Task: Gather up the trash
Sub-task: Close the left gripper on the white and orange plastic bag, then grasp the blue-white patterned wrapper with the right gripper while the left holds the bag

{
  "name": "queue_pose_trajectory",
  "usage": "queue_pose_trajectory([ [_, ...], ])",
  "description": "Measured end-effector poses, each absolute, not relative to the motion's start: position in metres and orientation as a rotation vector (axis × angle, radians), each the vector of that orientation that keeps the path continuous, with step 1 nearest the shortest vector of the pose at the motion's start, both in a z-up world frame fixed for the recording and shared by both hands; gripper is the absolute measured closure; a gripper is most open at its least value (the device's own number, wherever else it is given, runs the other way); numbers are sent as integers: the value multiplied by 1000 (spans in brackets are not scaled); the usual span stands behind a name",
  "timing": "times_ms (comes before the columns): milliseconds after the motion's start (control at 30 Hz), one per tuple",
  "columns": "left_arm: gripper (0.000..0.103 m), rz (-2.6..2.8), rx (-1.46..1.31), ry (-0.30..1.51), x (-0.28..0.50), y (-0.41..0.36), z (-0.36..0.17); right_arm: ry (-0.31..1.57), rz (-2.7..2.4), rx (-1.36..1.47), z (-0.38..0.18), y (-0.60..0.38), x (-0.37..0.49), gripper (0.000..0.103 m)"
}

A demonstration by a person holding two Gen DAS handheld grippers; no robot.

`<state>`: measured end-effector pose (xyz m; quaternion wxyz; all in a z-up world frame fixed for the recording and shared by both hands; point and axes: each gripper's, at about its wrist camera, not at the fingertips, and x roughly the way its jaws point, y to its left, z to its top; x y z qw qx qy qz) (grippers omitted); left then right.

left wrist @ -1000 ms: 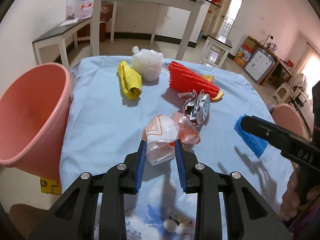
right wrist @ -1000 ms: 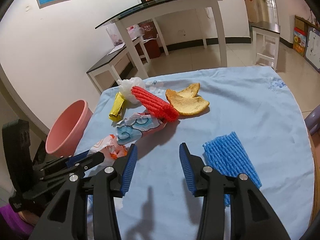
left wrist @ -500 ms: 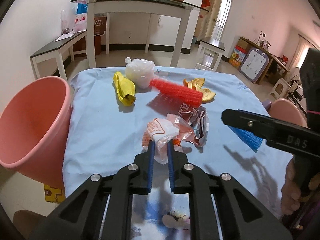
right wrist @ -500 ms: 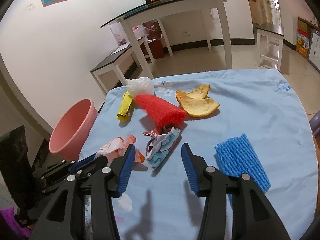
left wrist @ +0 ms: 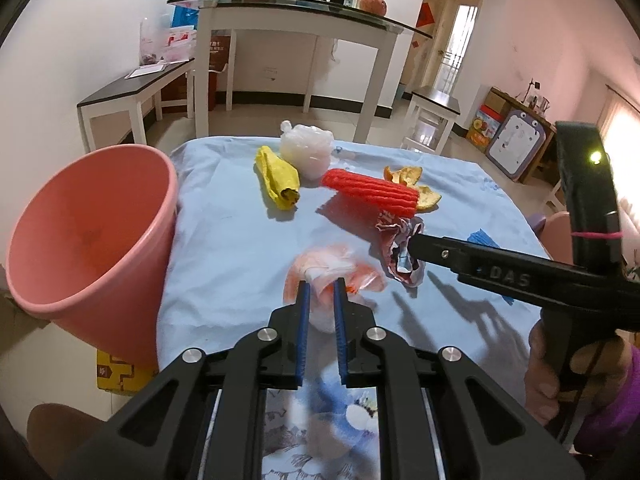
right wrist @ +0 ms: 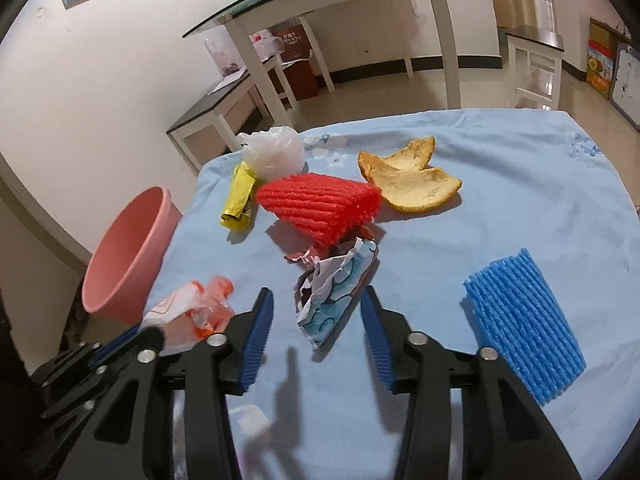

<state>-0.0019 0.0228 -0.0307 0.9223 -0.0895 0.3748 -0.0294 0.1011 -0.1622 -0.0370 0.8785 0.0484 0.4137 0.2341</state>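
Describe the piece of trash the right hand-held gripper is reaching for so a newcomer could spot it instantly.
On the blue tablecloth, find the red foam net near the middle. Just in front of it, between the right hand-held gripper's closing jaws, lies a crumpled wrapper: the only piece printed with pale blue cloud swirls.

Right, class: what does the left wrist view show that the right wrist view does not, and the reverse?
Only the left wrist view: the person's hand and the pink bin's inside. Only the right wrist view: the whole blue foam net and the right tongs closing around the crumpled wrapper. Both: red foam net, yellow wrapper, the left tongs shut on the orange-and-white bag.
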Motion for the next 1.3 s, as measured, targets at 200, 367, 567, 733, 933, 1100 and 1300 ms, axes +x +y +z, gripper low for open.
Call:
queue_pose_trajectory([
  [200, 91, -58, -190, 756, -7, 24, -26, 894, 473, 97, -46, -161, 104, 86],
  [367, 91, -57, -186, 746, -12, 23, -23, 890, 459, 86, -46, -169, 100, 100],
  [567, 97, -57, -178, 736, -15, 23, -19, 844, 447, 85, -33, -188, 87, 101],
  [733, 98, -43, -186, 731, -18, 28, -16, 800, 444, 90, -21, -203, 76, 101],
  [933, 97, -32, -268, 786, -15, 40, -18, 762, 452, 106, -11, -217, 66, 101],
  [1100, 96, -14, -364, 878, -2, 49, -34, 761, 463, 116, -12, -220, 64, 101],
  [1300, 80, -38, -452, 888, 7, 51, -36, 768, 472, 122, -13, -221, 66, 101],
])
